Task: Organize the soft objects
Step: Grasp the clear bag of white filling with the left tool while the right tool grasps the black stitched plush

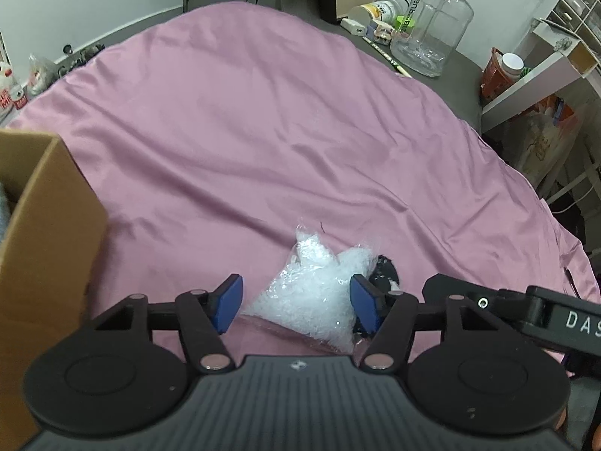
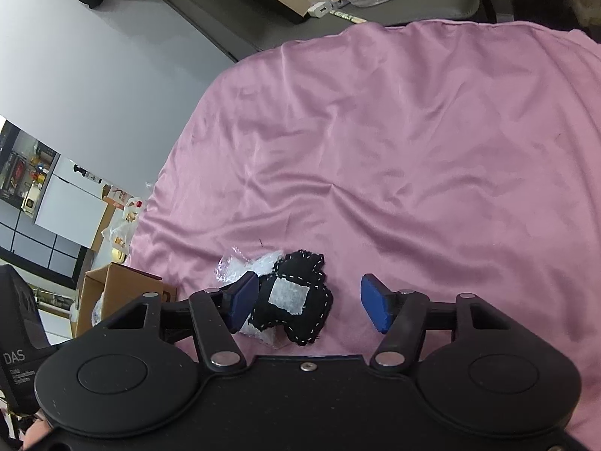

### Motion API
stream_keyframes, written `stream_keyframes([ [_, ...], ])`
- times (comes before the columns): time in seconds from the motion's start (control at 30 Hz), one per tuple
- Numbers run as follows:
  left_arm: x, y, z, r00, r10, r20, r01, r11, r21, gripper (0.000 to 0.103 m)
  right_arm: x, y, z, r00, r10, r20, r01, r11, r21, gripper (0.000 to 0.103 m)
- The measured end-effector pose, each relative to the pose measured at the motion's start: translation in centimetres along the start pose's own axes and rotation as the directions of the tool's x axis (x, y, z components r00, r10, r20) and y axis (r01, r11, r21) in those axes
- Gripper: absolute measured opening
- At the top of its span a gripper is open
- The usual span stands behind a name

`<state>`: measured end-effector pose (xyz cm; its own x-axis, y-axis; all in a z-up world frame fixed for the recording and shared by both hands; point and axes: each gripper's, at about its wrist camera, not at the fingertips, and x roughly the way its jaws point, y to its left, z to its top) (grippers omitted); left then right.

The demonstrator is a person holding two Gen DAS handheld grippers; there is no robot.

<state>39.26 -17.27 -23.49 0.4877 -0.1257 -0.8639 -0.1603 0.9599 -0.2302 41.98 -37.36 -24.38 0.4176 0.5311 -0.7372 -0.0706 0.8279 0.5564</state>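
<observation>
Trouble starts if your spread left gripper (image 1: 296,306) pinches only film: the clear plastic bag (image 1: 319,293) on the pink sheet (image 1: 244,131), apparently touching the black felt piece (image 2: 296,300) between the spread right gripper (image 2: 310,302) fingers, could drag it.

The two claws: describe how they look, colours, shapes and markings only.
Both match. The left claw and right claw each have flat blue pads on black linkage arms with silver pivot pins, two round black discs and a ribbed dark body. White "DAS" lettering marks the side of each black housing. No cables or sleeves show.
</observation>
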Motion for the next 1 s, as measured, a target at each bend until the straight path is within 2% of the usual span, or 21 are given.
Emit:
stream_keyframes([
  [0.1, 1.0, 0.2, -0.2, 1.0, -0.011, -0.012, 0.01, 1.0, -0.023, 0.062, 0.5, -0.2, 0.0, 1.0, -0.007, -0.013, 0.007, 1.0, 0.005, 0.061],
  [0.2, 1.3, 1.0, -0.2, 0.999, -0.038, -0.021, 0.036, 0.997, -0.071, 0.048, 1.2, -0.4, 0.0, 1.0, -0.013, -0.024, 0.013, 1.0, 0.014, 0.06],
  [0.33, 0.4, 0.9, 0.1, 1.0, -0.031, -0.004, 0.031, 0.997, -0.067, 0.031, 1.9, -0.3, 0.2, 0.999, -0.006, -0.032, 0.007, 1.0, 0.025, 0.061],
  [0.5, -1.6, 1.0, 1.0, 1.0, 0.006, 0.026, -0.004, 0.998, -0.056, 0.03, 2.9, 0.2, 0.4, 0.999, -0.013, -0.041, 0.013, 1.0, 0.013, 0.061],
  [0.67, -3.5, 1.0, 1.7, 0.997, -0.001, 0.071, 0.003, 1.0, -0.028, 0.029, 3.4, 1.2, 0.2, 0.999, -0.014, -0.048, 0.014, 1.0, -0.009, 0.061],
  [0.93, -5.6, 2.5, 1.9, 0.995, 0.011, 0.101, -0.006, 0.999, -0.048, 0.029, 4.4, 3.8, -1.1, 0.992, -0.113, -0.059, 0.104, 0.985, -0.141, 0.061],
  [0.97, -5.9, 2.7, 1.9, 0.995, 0.014, 0.103, -0.009, 0.999, -0.049, 0.029, 4.5, 4.2, -1.3, 0.989, -0.136, -0.058, 0.125, 0.979, -0.163, 0.058],
  [1.0, -6.3, 2.9, 1.8, 0.994, 0.016, 0.105, -0.011, 0.999, -0.049, 0.029, 4.5, 4.7, -1.4, 0.984, -0.169, -0.055, 0.156, 0.968, -0.195, 0.049],
])
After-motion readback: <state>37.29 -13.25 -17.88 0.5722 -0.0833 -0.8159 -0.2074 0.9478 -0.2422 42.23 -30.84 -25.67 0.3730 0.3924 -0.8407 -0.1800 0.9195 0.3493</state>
